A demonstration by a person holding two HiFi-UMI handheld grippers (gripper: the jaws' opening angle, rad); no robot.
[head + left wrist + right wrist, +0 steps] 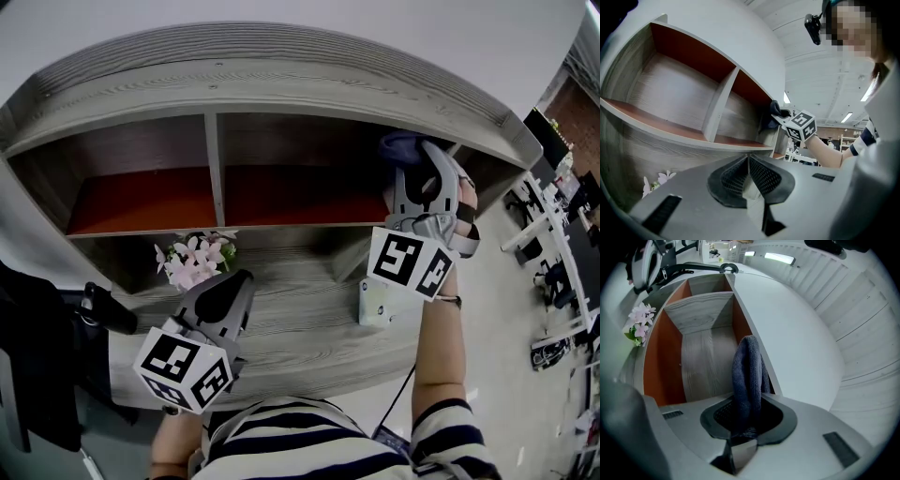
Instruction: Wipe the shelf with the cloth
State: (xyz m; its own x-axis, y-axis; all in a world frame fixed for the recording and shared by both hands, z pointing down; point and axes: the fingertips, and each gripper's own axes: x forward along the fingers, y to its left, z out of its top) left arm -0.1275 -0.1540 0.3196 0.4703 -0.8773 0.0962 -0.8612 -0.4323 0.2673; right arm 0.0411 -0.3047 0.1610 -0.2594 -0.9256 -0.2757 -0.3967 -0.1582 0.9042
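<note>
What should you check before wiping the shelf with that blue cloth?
1. Cloth gripped by right claw: ok, jaws shut on it.
2. Cloth touching the shelf: cannot tell.
3. Left claw out of the way: ok, shut, empty, held low.
4. Flowers away from the wipe: ok, down on the lower board.
5. Right compartment free of things: ok, none seen.

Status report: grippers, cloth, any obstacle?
Right gripper shut on dark blue knitted cloth, at right end of grey wooden shelf. Left gripper shut, empty. Pink flowers below, not obstructing.
</note>
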